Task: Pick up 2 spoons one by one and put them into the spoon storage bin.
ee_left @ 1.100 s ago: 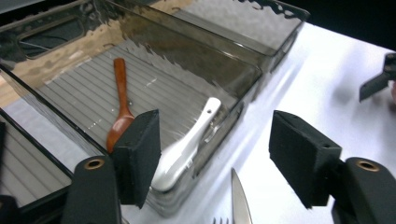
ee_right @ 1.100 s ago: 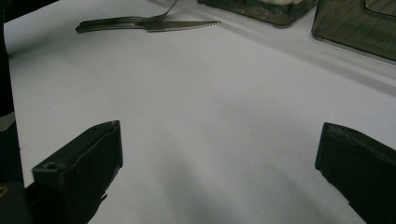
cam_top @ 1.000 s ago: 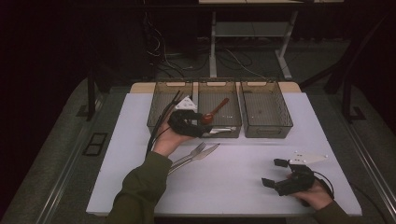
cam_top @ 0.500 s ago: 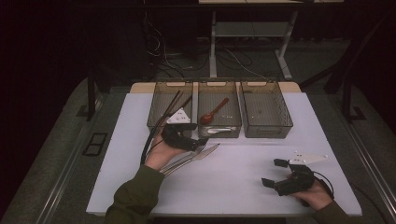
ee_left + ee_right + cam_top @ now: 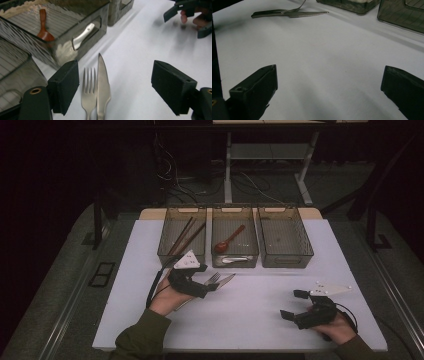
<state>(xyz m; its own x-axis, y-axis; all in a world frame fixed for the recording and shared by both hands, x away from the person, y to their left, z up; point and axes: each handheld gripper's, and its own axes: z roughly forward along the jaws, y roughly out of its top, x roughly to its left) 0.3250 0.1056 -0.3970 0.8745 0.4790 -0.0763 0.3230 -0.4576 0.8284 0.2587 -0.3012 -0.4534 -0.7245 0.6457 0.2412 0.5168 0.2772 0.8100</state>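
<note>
I see a dim room with a desk frame and cables behind a white table. Along the table's far edge stand three clear bins: the left bin has chopsticks, the middle bin a brown wooden spoon and a white spoon, and the right bin looks bare.

My left gripper is the one nearer the work. It hovers low just in front of the middle bin, and its jaws have just been opening; they stand wide with nothing pinched. Between them on the table lie the fork and the knife, side by side and touching, tips pointing away toward the bins, long axes running along the gripper's line of sight. The fork sits closer to one pad; the other pad stands well off the knife.

My right gripper rests near the table's front right, well apart from the cutlery, jaws wide and empty.
</note>
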